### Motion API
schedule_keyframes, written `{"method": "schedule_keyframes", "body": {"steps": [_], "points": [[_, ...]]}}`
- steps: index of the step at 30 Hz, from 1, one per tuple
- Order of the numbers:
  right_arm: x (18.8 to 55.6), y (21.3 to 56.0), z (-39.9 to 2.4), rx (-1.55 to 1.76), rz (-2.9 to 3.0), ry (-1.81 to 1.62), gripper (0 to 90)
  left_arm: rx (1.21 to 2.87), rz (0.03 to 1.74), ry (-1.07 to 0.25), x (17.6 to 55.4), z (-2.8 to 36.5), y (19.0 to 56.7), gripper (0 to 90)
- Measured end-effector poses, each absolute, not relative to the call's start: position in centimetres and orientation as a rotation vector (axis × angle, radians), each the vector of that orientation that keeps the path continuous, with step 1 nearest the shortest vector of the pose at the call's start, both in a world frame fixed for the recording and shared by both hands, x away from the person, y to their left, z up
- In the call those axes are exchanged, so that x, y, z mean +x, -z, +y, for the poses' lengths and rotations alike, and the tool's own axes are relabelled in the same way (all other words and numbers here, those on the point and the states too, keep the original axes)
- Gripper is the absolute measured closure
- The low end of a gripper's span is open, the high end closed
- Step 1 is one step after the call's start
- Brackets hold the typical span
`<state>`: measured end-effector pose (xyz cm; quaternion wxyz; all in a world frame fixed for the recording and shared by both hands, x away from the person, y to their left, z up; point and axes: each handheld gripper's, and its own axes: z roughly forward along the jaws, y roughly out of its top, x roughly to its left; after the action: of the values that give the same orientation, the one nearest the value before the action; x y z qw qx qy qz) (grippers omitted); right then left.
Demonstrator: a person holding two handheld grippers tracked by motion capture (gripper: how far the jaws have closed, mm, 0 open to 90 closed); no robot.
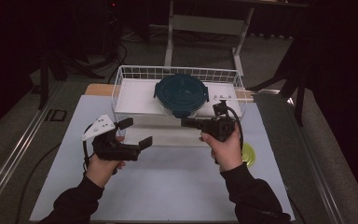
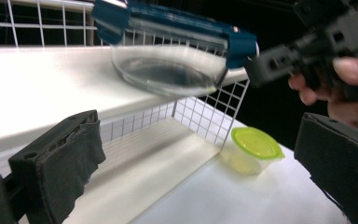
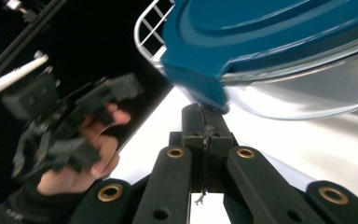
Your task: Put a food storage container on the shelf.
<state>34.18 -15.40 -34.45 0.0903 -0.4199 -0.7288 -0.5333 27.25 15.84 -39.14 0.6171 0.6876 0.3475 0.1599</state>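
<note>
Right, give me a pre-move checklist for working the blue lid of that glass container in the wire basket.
1. Left gripper jaws open and empty: ok.
2. Right gripper jaws shut with nothing between them, tip just below a blue lid clasp: ok; contact cannot tell.
3. Lid seated on the glass container: ok; whether the clasps are latched, cannot tell.
4. Container sits inside the wire basket, on its white floor: ok.
5. Small green-lidded tub stands on the table outside the basket, apart from both grippers: ok.
</note>
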Motion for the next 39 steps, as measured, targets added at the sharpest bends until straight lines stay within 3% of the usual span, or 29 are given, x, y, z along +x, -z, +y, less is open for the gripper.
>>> {"method": "schedule_keyframes", "body": {"steps": [25,31,39], "points": [[37.1,34.2,-14.8,-1.325,-2.171,1.58,89.5,1.65,0.727,-0.345,24.8,13.8,41.4,0.8],[36.1,34.4,-14.5,-1.264,-2.215,1.585,80.4,1.64,0.724,-0.335,24.7,13.9,41.6,0.8],[33.0,35.4,-15.8,-1.174,-2.318,1.657,42.3,1.65,0.676,-0.381,23.3,15.0,42.5,0.8]]}}
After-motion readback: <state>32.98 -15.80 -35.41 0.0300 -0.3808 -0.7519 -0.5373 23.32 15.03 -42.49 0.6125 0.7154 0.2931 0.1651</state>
